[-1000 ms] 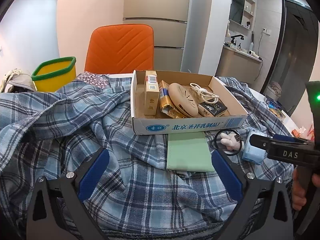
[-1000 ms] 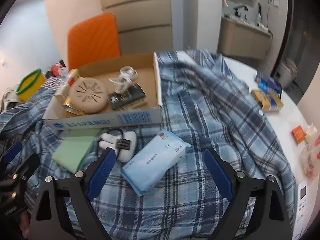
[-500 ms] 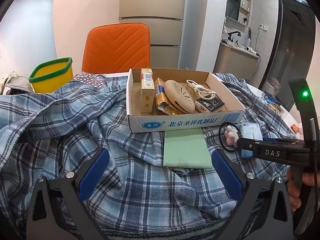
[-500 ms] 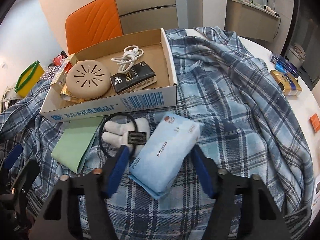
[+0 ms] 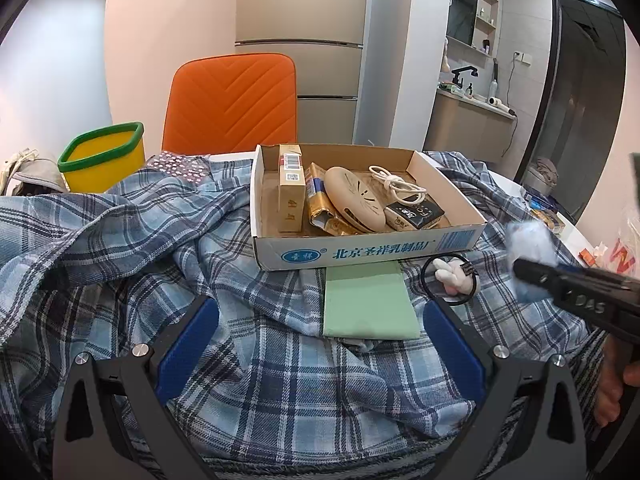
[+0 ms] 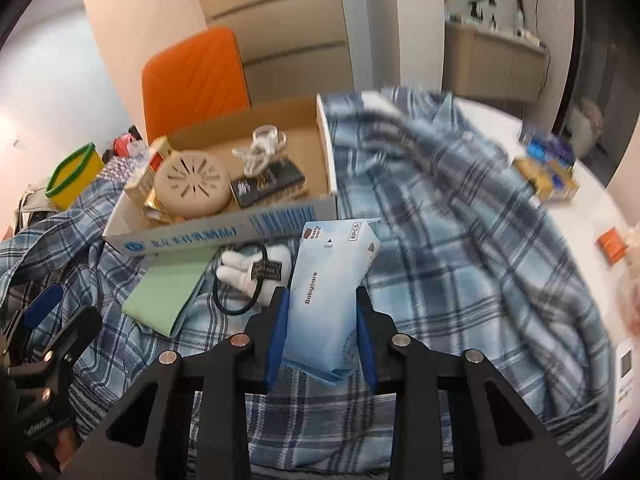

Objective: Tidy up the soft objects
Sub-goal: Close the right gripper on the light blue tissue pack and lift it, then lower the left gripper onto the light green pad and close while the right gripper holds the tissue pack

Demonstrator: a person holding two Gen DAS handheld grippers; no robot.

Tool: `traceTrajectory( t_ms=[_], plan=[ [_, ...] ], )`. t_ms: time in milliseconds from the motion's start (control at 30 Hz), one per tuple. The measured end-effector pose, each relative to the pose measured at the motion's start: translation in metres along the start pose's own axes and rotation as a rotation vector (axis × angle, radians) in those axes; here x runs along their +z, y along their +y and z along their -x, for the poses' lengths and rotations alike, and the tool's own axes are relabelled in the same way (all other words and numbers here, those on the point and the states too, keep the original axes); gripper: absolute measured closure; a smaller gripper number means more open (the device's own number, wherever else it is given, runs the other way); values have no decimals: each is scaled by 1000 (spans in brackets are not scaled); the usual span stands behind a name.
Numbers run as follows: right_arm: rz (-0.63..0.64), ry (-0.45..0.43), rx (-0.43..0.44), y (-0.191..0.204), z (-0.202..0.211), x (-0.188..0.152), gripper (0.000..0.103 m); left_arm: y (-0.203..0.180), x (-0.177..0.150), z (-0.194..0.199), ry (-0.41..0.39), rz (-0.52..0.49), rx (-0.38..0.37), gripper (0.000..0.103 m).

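Observation:
A light blue wipes pack (image 6: 328, 280) stands between the blue pads of my right gripper (image 6: 320, 300), whose jaws are closing and press on its sides. In the left wrist view the pack (image 5: 530, 240) is blurred and raised off the plaid cloth (image 5: 160, 240), with the right gripper (image 5: 576, 292) under it. Next to it lie a white plush hair tie (image 6: 256, 270) and a folded green cloth (image 6: 168, 292). My left gripper (image 5: 320, 320) hovers open over the plaid cloth, with nothing between its fingers, just short of the green cloth (image 5: 368, 304).
A cardboard box (image 5: 360, 252) with cartons, a round beige disc, a cable and a dark packet sits behind the cloths. A yellow bin (image 5: 102, 156) and an orange chair (image 5: 232, 100) stand beyond. Small boxes (image 6: 548, 176) lie on the white table at right.
My right gripper's jaws narrowed from wide apart onto the blue pack and raised it off the cloth. The left gripper stayed where it was.

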State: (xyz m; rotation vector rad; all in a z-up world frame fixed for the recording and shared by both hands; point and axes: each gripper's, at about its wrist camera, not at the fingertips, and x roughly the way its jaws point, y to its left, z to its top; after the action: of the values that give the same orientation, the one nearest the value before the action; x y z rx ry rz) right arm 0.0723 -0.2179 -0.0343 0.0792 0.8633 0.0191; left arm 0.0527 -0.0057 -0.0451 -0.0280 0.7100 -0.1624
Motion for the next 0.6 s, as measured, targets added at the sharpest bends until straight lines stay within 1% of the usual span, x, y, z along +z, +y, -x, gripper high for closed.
traceTrajectory(
  t_ms=[133,233,300,400,600],
  plan=[
    [70,-116,4,8,23,2,70,0,0,0,-3,-4,0,1],
    [121,-172,-2,18,34,4,70,0,0,0,-8,-5,0,1],
    [141,-189,-5,23,39,5,70,1,0,0,-10,-5,0,1],
    [129,-198,14,23,45,6,70,0,2,0,-6,-5,2,1],
    [124,-241,1,18,52,7,70,-8,9,6,-19,-36,15,1]
  ],
)
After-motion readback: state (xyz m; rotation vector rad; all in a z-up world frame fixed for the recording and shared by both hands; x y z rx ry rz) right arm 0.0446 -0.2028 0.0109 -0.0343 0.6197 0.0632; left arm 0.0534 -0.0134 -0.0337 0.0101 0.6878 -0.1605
